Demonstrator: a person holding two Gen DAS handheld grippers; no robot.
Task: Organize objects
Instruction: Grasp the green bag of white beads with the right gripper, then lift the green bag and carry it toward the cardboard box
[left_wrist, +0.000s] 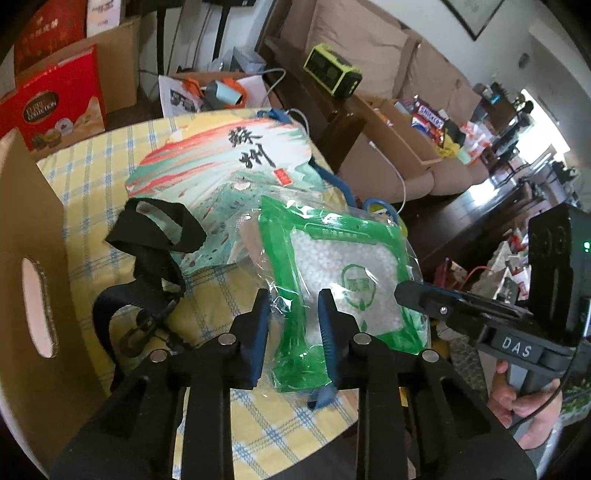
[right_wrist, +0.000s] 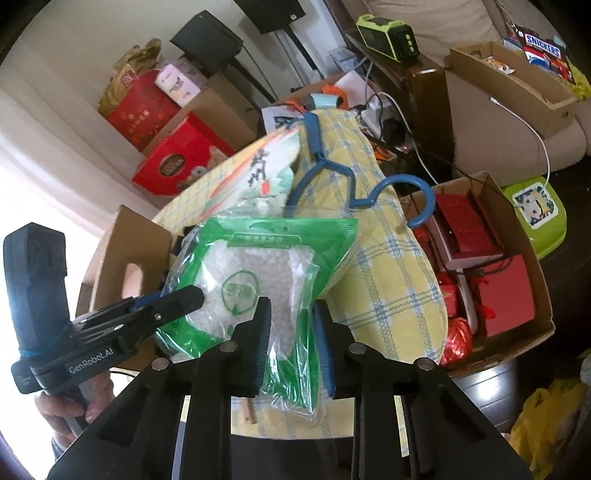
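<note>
Left of the green desiccant pouch (left_wrist: 343, 280), a black strap (left_wrist: 147, 258) lies on the checked tablecloth (left_wrist: 236, 310). The left gripper (left_wrist: 293, 332) pinches the pouch's near edge; the right gripper (right_wrist: 291, 339) clamps its clear wrapper. Opposed pulling could tear the film, or the slick plastic could slip free. Beyond the pouch lies a blue hanger (right_wrist: 332, 170).

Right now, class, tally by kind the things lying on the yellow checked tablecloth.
Green packet of white beads: 1
Paper fan with painted calligraphy: 1
Blue hanger: 1
Black strap: 1
Total: 4
</note>
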